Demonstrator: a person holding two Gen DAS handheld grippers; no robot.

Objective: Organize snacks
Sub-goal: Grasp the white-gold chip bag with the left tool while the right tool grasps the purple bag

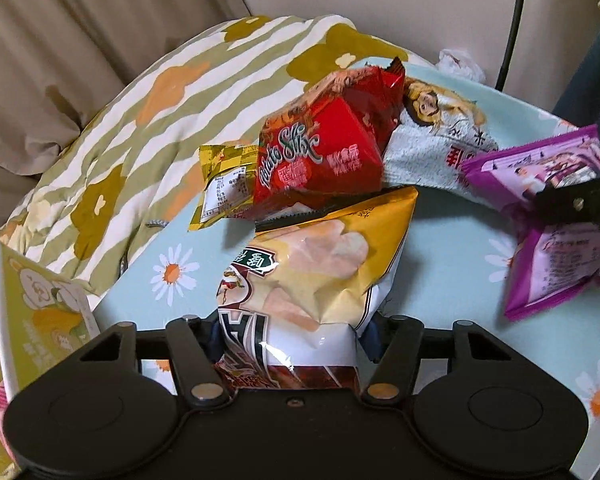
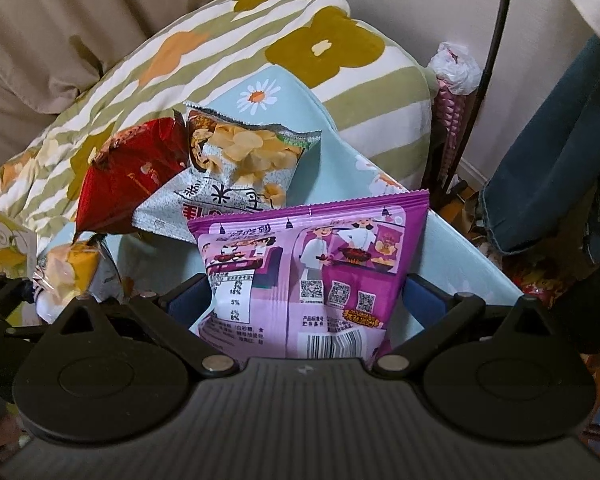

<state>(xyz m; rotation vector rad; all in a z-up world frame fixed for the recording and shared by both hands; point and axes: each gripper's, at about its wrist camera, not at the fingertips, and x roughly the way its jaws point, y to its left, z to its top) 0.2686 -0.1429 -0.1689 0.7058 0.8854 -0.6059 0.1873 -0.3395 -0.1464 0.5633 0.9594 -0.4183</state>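
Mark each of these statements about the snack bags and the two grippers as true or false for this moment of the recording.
1. The left gripper has the yellow-and-white chip bag between its fingers. True.
2. The right gripper is empty. False: the purple bag sits between its fingers.
3. The red bag lies partly on the yellow-and-white chip bag. True.
4. The snacks lie on a bare wooden table. False: they rest on a light blue daisy-print cloth.
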